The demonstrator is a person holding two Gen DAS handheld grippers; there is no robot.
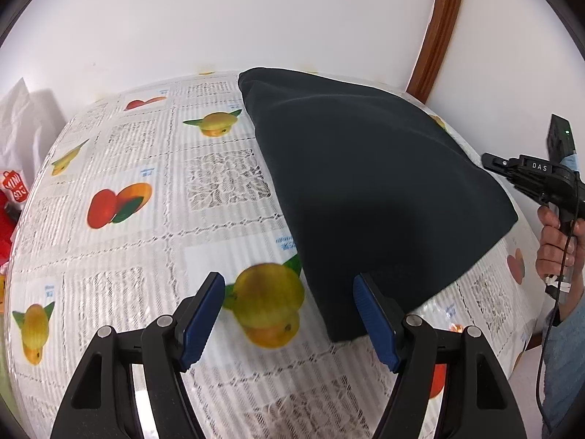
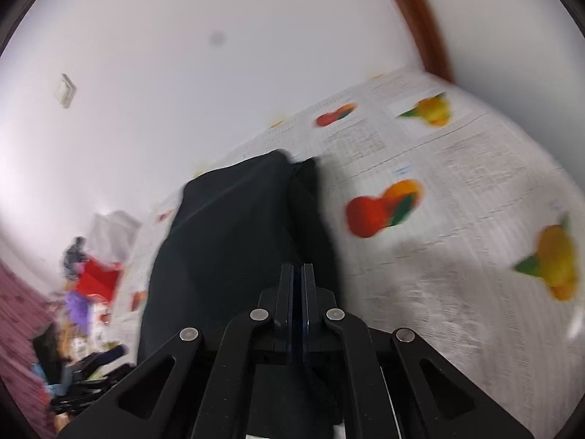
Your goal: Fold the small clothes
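A dark, near-black garment (image 1: 365, 183) lies on a fruit-print tablecloth (image 1: 164, 241), spread from the far edge towards me on the right half. My left gripper (image 1: 289, 281) hangs open just above the cloth's near corner, with its right blue pad (image 1: 373, 314) over the dark fabric and nothing between the pads. In the left wrist view my right gripper (image 1: 488, 161) meets the garment's far right edge, held by a person's hand (image 1: 555, 245). In its own blurred view the right gripper (image 2: 297, 266) is shut, and a ridge of the garment (image 2: 226, 237) runs up into its tips.
A white wall and a brown wooden frame (image 1: 435, 36) stand behind the table. A white bag (image 1: 22, 128) and red items (image 1: 11, 190) sit past the table's left end. The right wrist view shows that colourful clutter (image 2: 91, 281) low on its left. Bare tablecloth (image 2: 457, 292) stretches to the right.
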